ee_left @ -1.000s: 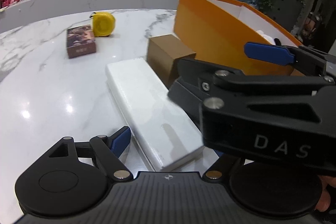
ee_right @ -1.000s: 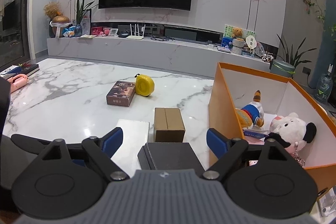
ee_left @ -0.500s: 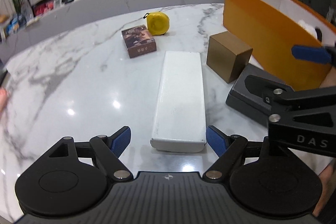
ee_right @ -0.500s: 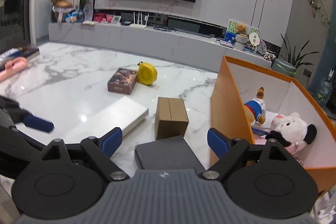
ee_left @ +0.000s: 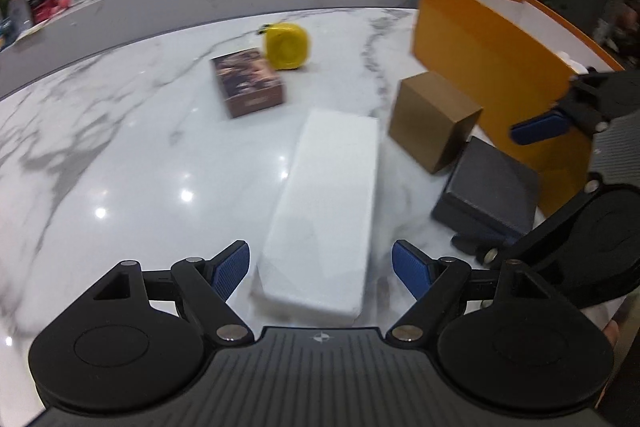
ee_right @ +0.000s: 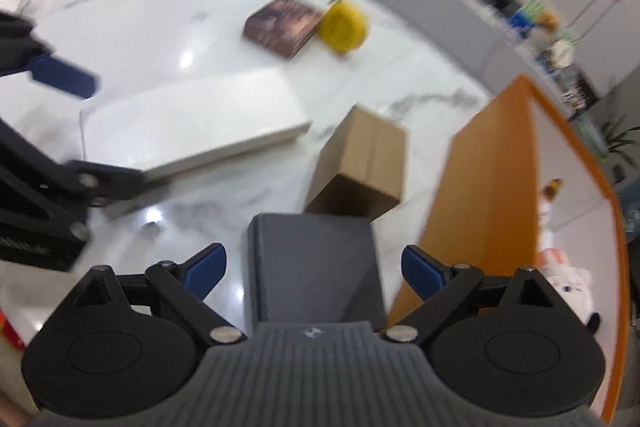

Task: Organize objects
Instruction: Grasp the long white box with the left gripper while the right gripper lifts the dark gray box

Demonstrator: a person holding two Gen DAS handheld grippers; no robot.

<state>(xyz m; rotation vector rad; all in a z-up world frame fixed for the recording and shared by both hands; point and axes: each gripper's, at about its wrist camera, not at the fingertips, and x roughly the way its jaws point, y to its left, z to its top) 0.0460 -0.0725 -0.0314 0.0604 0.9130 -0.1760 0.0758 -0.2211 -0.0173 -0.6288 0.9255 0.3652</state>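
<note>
Left gripper (ee_left: 321,268) wide, straddling near end of white box (ee_left: 326,203); long axis runs straight ahead. Right gripper (ee_right: 311,267) wide over dark grey box (ee_right: 314,269).

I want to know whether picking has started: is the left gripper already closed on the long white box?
No, the left gripper is open, its blue fingertips apart on either side of the white box.

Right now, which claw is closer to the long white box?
Left. The left claw is open with the near end of the white box between its fingers. The right claw is open around the dark box beside it.
</note>
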